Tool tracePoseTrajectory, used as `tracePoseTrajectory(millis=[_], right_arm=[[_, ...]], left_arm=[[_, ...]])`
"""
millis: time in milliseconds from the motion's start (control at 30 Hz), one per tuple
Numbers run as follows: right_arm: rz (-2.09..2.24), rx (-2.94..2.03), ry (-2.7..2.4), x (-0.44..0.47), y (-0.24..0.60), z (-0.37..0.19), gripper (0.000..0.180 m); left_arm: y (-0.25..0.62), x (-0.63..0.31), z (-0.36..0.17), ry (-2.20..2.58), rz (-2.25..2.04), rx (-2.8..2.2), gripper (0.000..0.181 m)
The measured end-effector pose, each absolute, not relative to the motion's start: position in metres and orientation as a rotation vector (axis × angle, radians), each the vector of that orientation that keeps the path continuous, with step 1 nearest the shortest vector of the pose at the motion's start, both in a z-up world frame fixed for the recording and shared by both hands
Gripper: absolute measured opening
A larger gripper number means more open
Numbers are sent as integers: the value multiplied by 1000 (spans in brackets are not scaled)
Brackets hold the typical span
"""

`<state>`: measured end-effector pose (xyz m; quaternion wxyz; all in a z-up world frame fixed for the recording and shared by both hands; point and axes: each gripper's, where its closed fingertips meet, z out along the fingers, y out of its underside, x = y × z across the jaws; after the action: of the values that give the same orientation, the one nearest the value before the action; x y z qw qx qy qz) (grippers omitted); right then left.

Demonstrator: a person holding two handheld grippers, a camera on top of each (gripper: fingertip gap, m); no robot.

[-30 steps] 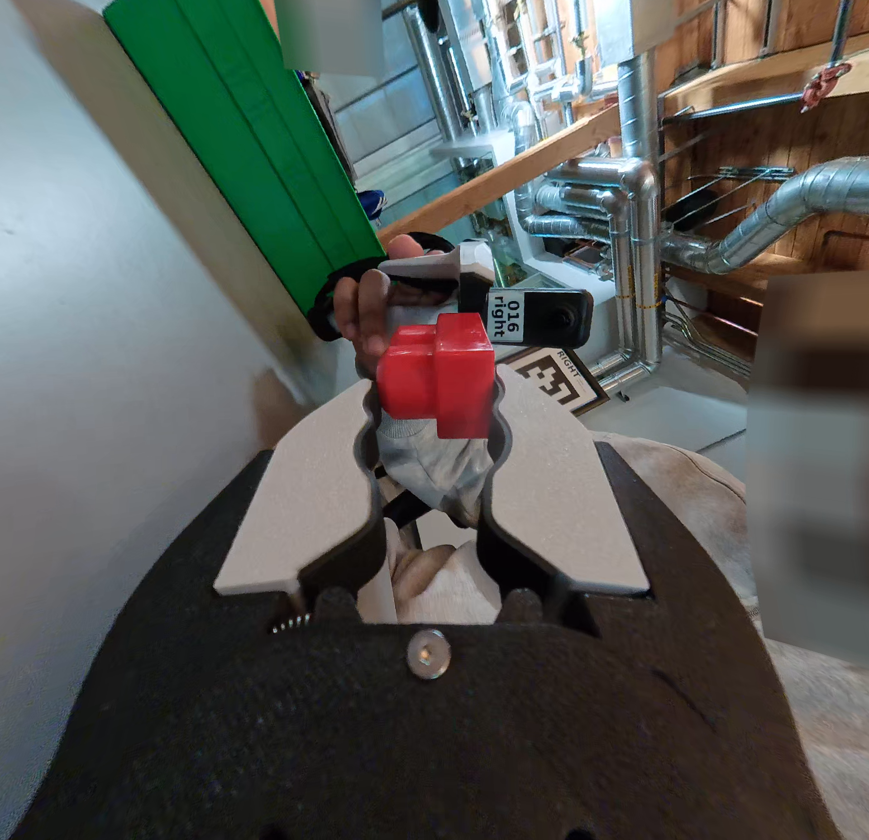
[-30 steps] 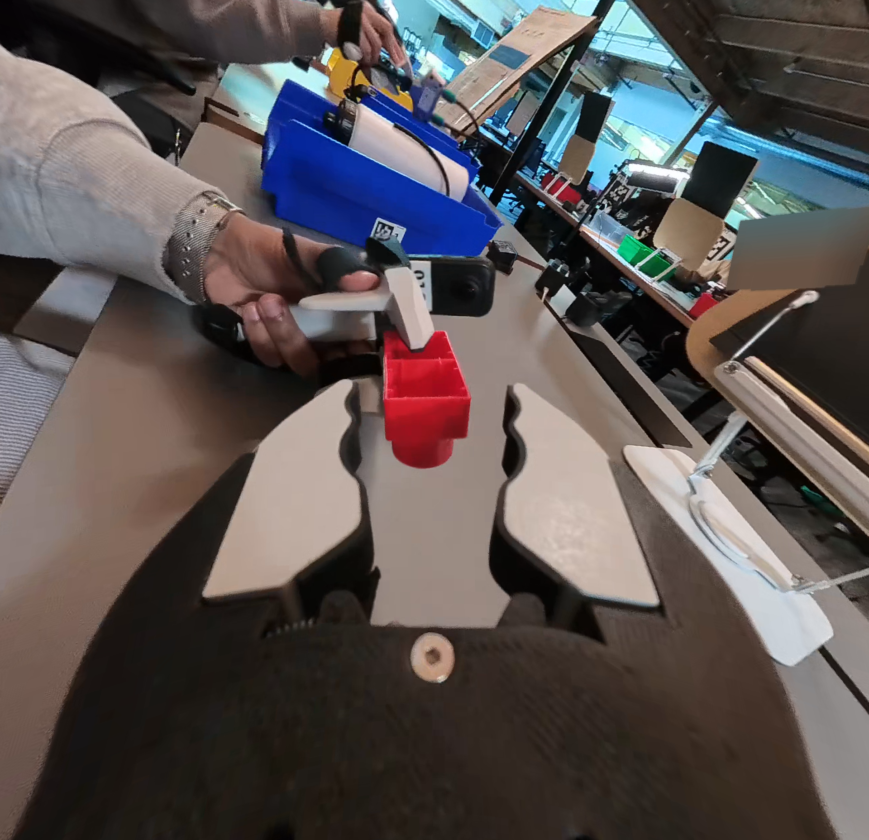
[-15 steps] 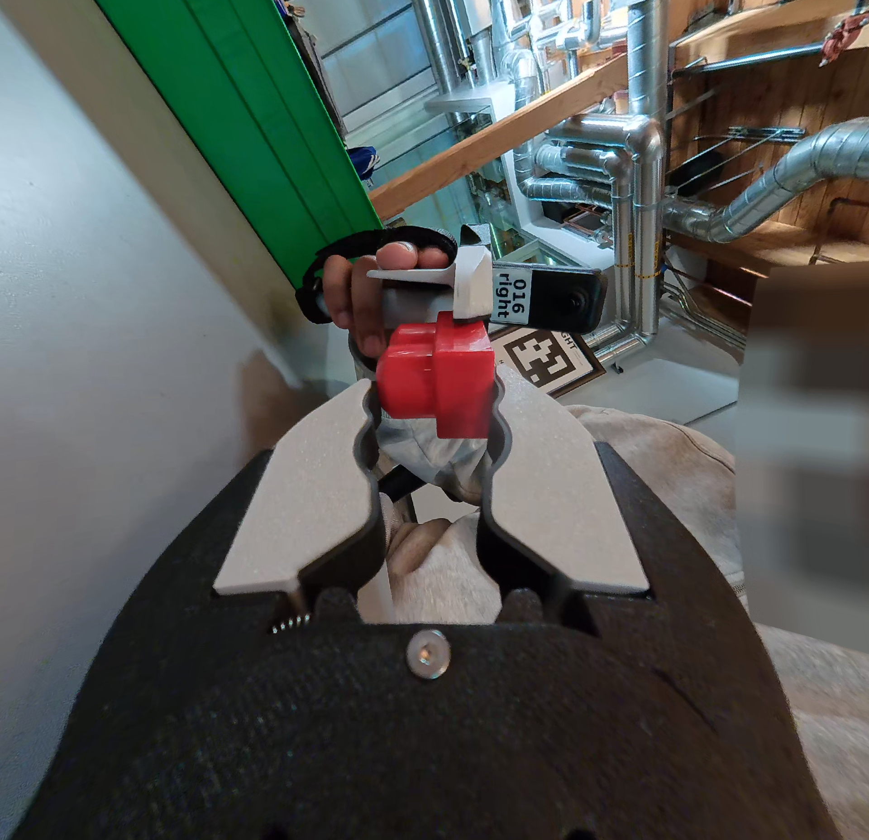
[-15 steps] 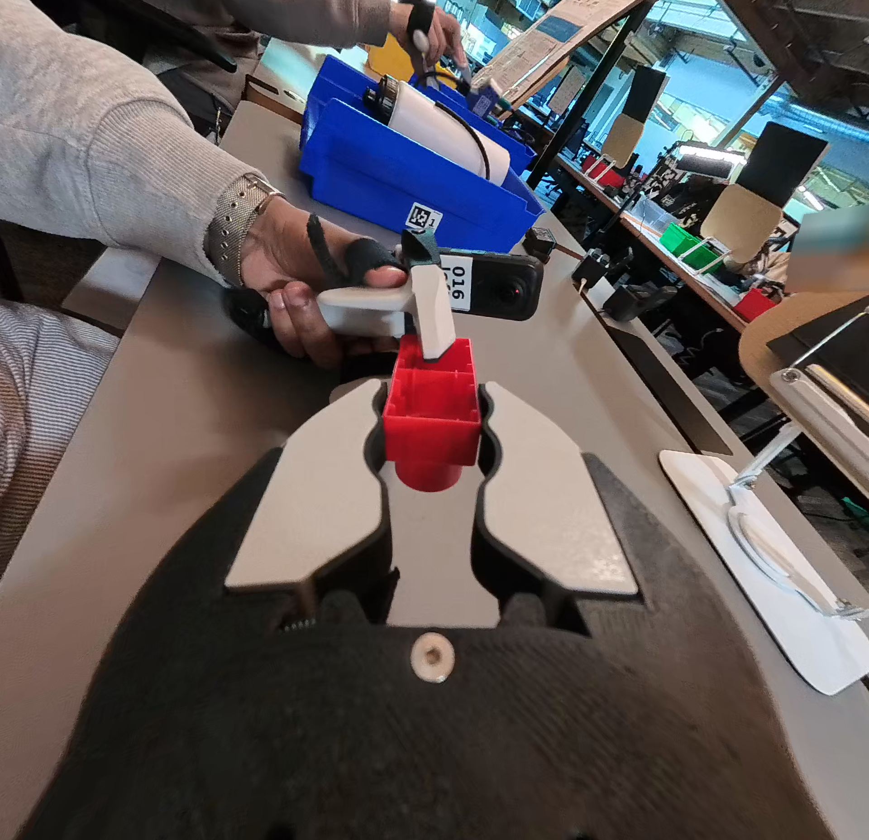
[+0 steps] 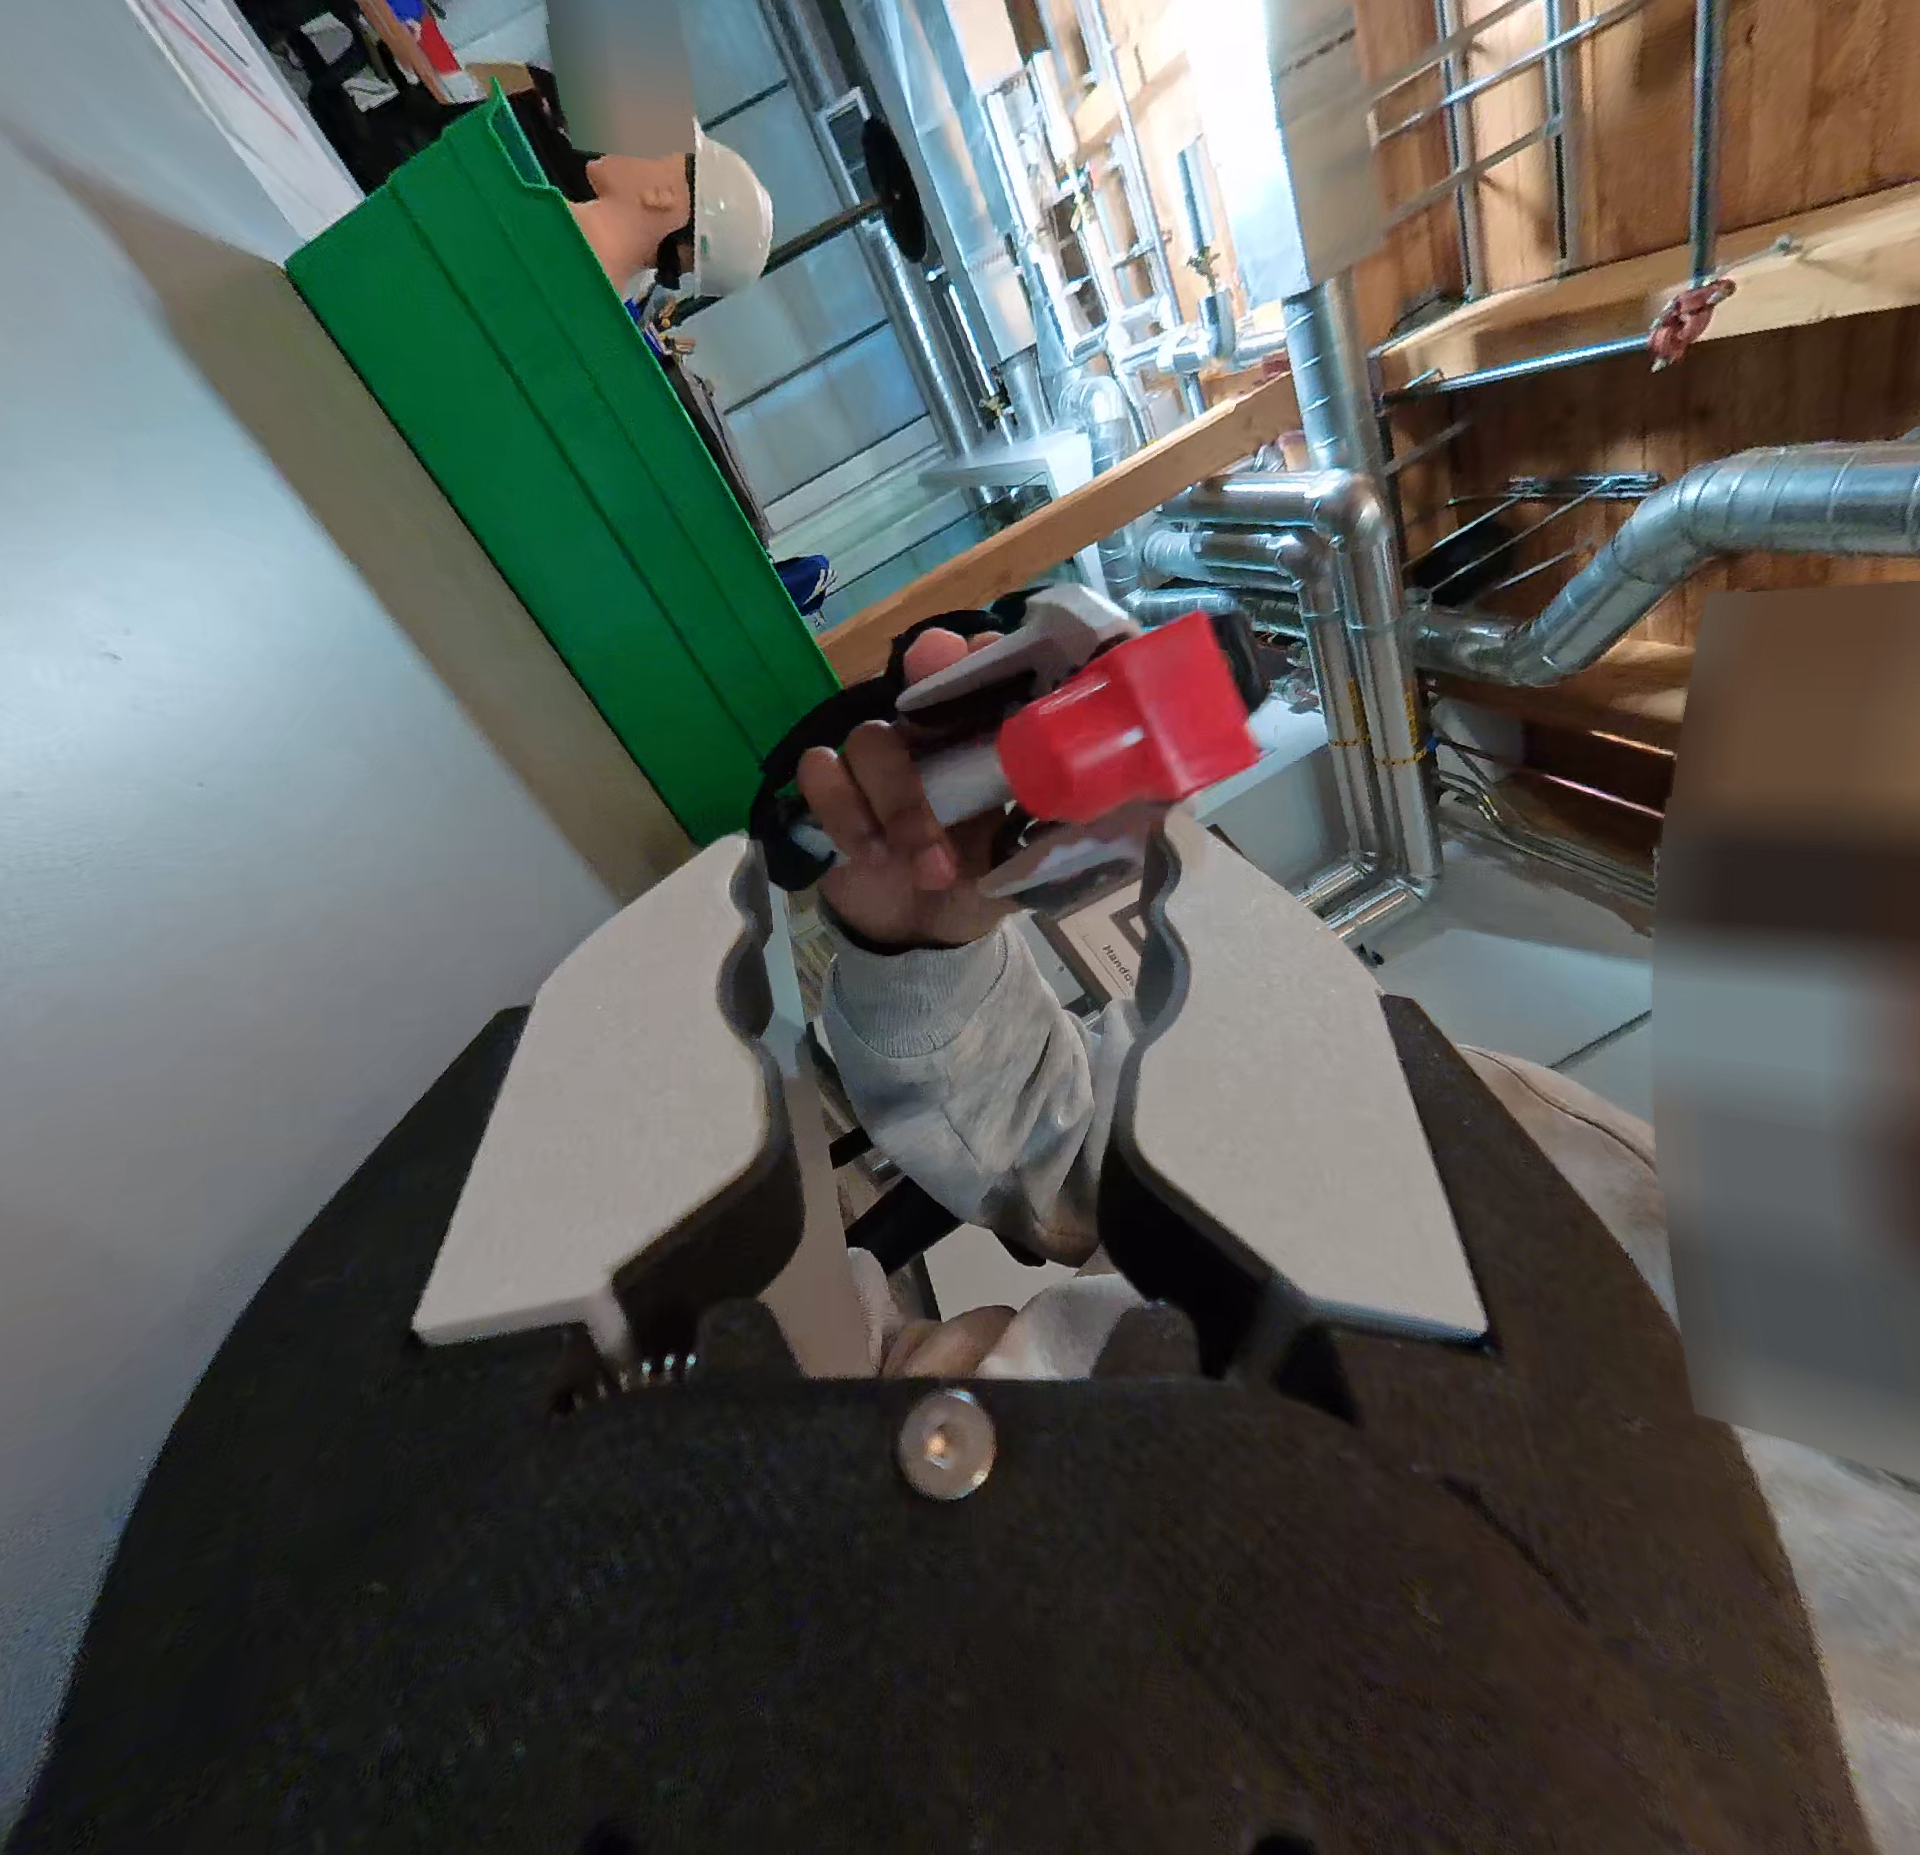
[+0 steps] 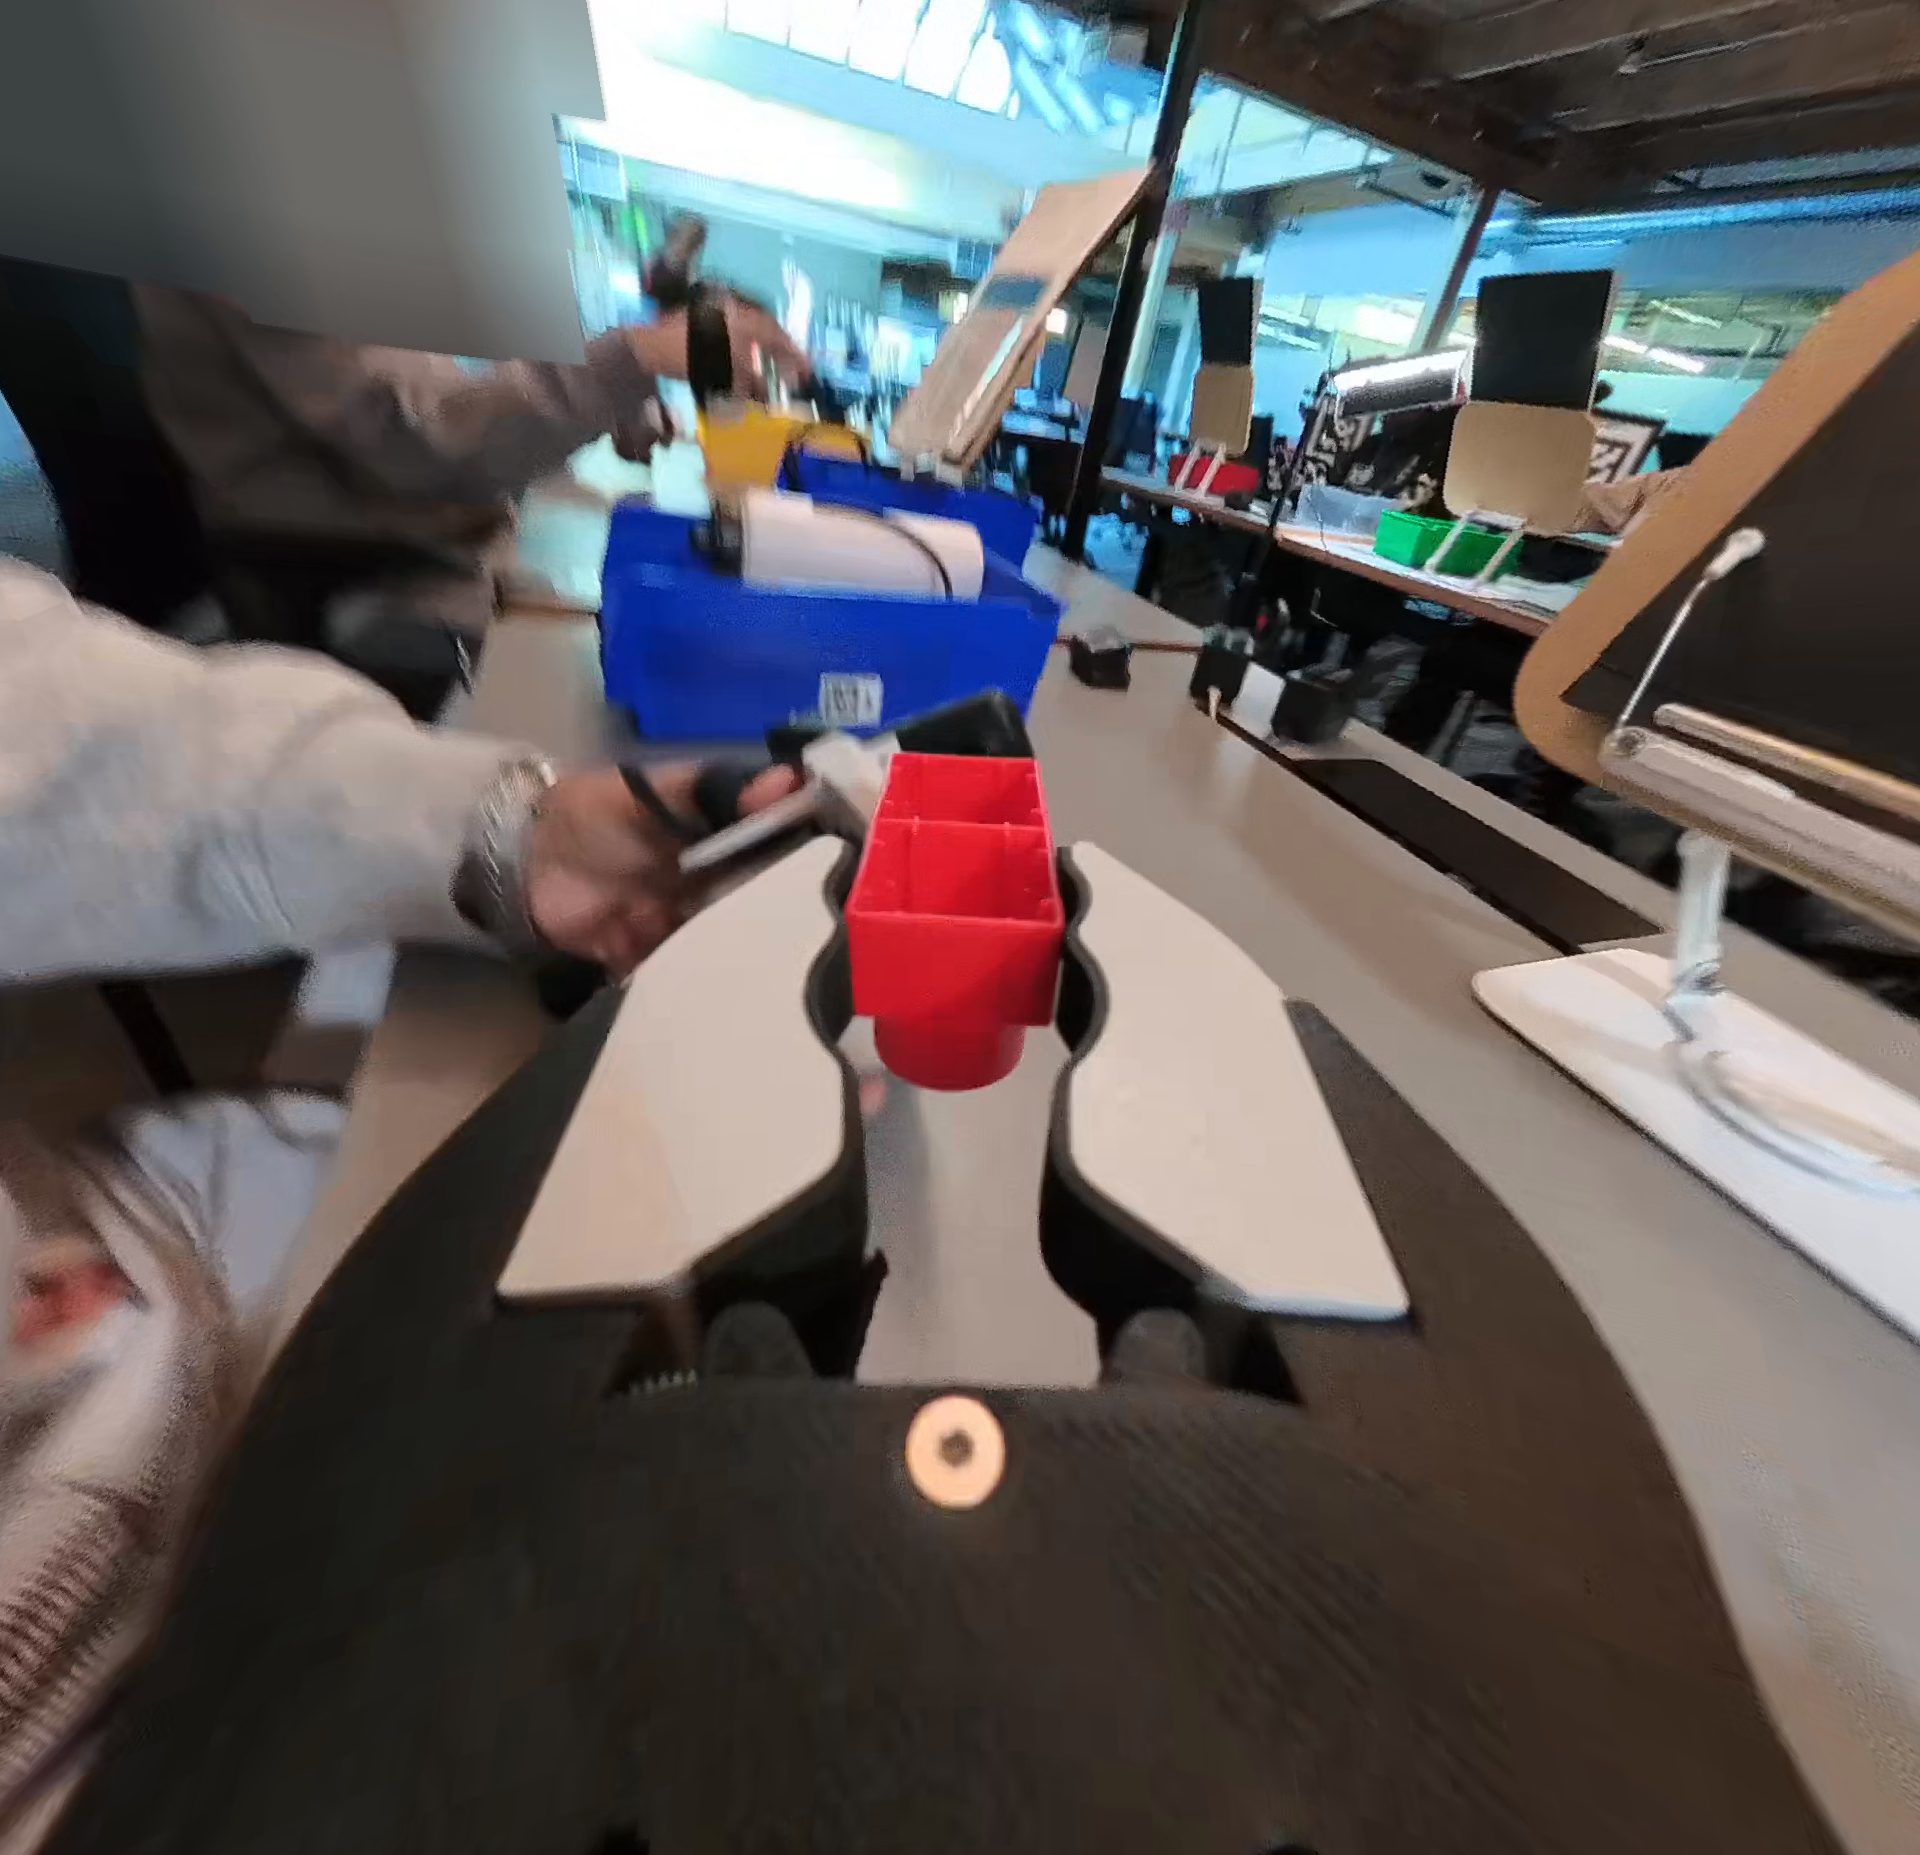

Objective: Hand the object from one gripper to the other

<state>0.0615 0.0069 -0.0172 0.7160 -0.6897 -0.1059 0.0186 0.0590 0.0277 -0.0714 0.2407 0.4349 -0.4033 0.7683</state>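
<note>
The red plastic block [image 6: 956, 922], an open box shape with a round stub below, sits between the jaws of my right gripper [image 6: 956, 870], which is shut on it above the grey table [image 6: 1195, 766]. My left gripper [image 5: 954, 849] is open and empty. In the left wrist view the red block [image 5: 1132, 719] is just beyond my left fingertips, held by the right gripper's fingers [image 5: 966, 678] in a person's hand [image 5: 894, 818]. In the right wrist view the left gripper [image 6: 842, 777] is blurred behind and left of the block.
A blue bin [image 6: 821, 652] holding a white roll stands on the table behind the grippers. A white stand base [image 6: 1662, 1067] with a metal arm is at the right. A green bin [image 5: 561, 517] stands on the table in the left wrist view. Another person works beyond the blue bin.
My right gripper shut on the red block, then my left gripper opened and let it go. The two grippers have drawn apart, with the block now in the right gripper.
</note>
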Motion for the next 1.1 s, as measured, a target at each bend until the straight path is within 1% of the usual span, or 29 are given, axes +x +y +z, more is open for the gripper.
tracePoseTrajectory(millis=[133, 233, 400, 533, 600, 667, 800, 967, 1100], right_arm=[[338, -1417, -27, 70, -4, 12, 37], [380, -1377, 41, 77, -10, 26, 36], [149, -1395, 38, 103, -35, 68, 36], [-166, -1451, 206, 173, -96, 96, 36], [-305, -1557, 357, 218, -135, 83, 37], [-412, -1690, 526, 259, -177, 53, 37], [-371, -1847, 818, 302, -230, -18, 37], [-132, -1873, 961, 307, -224, -75, 37], [-98, -1943, 969, 304, -209, -103, 38]], left_arm=[[27, 59, -67, -1074, 2124, 1163, 71], [27, 60, -68, -1060, 2119, 1172, 71], [28, 62, -69, -1031, 2120, 1179, 70], [26, 61, -68, -1037, 2110, 1168, 68], [24, 61, -69, -1052, 2110, 1171, 68], [23, 61, -70, -1072, 2108, 1175, 67], [22, 62, -71, -1083, 2107, 1184, 67], [24, 63, -71, -1063, 2114, 1188, 67], [25, 63, -70, -1050, 2112, 1184, 66]])
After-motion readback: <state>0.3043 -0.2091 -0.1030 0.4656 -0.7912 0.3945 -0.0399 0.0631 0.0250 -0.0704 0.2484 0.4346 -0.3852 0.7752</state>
